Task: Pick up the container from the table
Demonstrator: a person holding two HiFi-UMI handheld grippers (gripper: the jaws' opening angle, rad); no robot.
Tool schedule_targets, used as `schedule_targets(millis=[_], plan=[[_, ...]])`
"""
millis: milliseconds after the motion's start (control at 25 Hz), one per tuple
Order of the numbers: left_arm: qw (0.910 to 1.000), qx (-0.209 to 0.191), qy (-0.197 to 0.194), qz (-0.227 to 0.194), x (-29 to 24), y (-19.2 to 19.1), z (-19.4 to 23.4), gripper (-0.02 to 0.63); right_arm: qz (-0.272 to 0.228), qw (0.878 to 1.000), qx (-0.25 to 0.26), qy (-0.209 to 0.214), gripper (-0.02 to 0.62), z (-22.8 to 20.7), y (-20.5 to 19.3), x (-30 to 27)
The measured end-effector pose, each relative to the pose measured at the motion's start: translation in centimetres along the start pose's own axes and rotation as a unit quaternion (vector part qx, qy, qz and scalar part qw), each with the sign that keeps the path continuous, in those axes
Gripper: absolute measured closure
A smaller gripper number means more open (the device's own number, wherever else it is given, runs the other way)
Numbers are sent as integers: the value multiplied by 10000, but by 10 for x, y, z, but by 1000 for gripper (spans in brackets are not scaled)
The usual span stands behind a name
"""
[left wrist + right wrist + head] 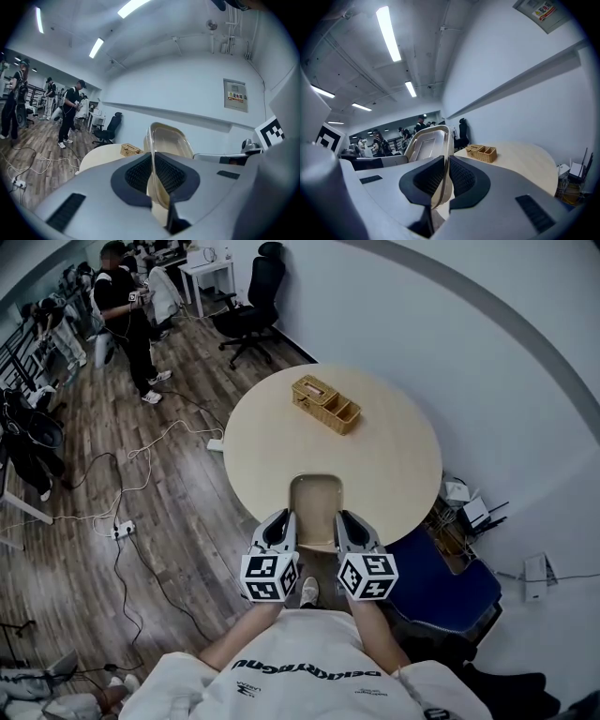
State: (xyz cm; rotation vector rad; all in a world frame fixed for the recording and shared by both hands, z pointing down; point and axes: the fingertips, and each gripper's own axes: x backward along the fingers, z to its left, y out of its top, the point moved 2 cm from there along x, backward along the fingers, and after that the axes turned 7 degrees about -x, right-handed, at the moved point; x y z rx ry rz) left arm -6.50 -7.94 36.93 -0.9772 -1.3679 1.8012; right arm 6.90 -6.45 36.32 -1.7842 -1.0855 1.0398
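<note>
Container (316,505) — translucent, shallow, rounded | left gripper (282,521) jaws clamp its rim | right gripper (346,521) likewise

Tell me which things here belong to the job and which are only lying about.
Belonging to the job:
- container, its rim clamped in the fingers of the left gripper and the right gripper
- round table

Just lying about:
- wicker basket on the table
- black office chair
- power strip on the floor
</note>
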Motion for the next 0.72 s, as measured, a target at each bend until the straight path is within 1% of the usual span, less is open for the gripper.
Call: schedule_targets(millis=[720], plan=[[9999, -78, 15, -70, -12, -1, 17, 569, -13, 10000, -22, 55, 531, 1, -3, -22]])
